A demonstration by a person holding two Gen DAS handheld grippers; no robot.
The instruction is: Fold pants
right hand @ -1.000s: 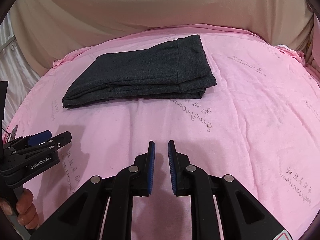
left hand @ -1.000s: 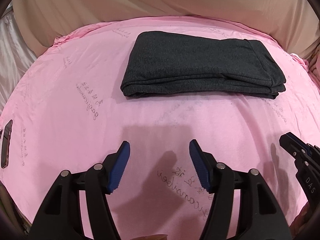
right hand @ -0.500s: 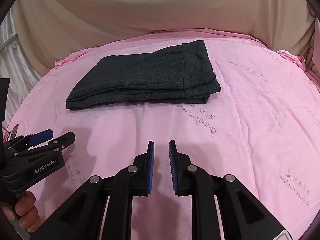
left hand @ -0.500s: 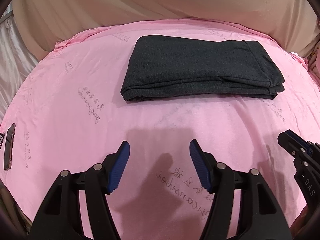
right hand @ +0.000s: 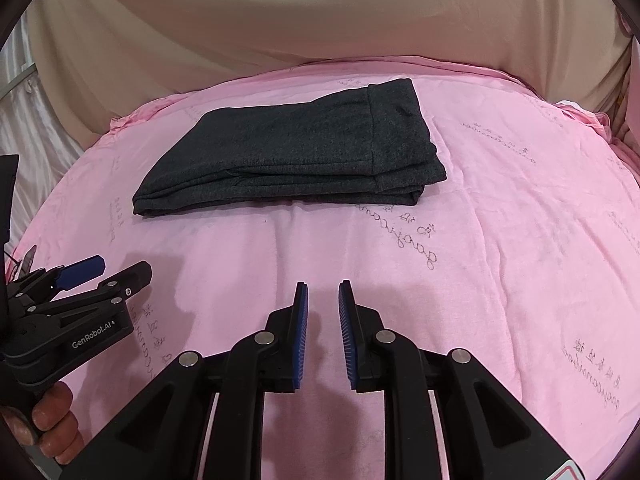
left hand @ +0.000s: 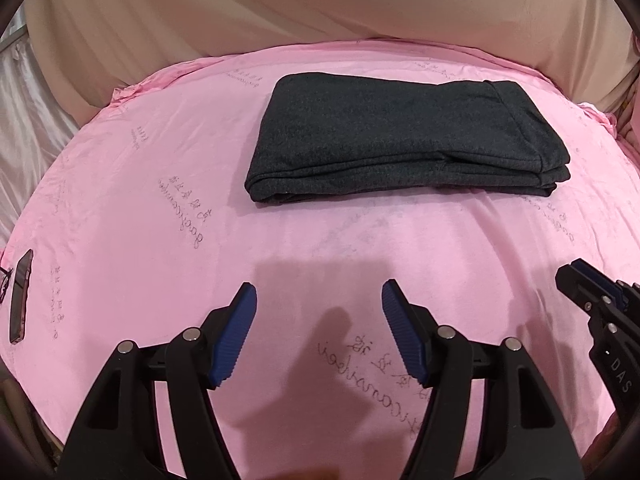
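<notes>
The dark grey pants [left hand: 392,136] lie folded into a flat rectangle on the pink sheet [left hand: 160,240], waistband at the right end; they also show in the right wrist view [right hand: 296,160]. My left gripper [left hand: 319,294] is open and empty, hovering over bare sheet well in front of the pants. My right gripper [right hand: 323,292] is empty, its blue pads a narrow gap apart, also well short of the pants. Each gripper shows at the edge of the other's view: the right gripper [left hand: 600,304] and the left gripper [right hand: 100,276].
A dark phone [left hand: 21,296] lies at the sheet's left edge. Beige fabric [right hand: 320,20] rises behind the pink sheet. A pale satin curtain [left hand: 24,128] hangs at the far left. The person's hand [right hand: 48,428] holds the left gripper.
Both grippers have drawn back slightly from the pants, and the views shifted a little. The jaws have kept the same openings. The pants have not moved.
</notes>
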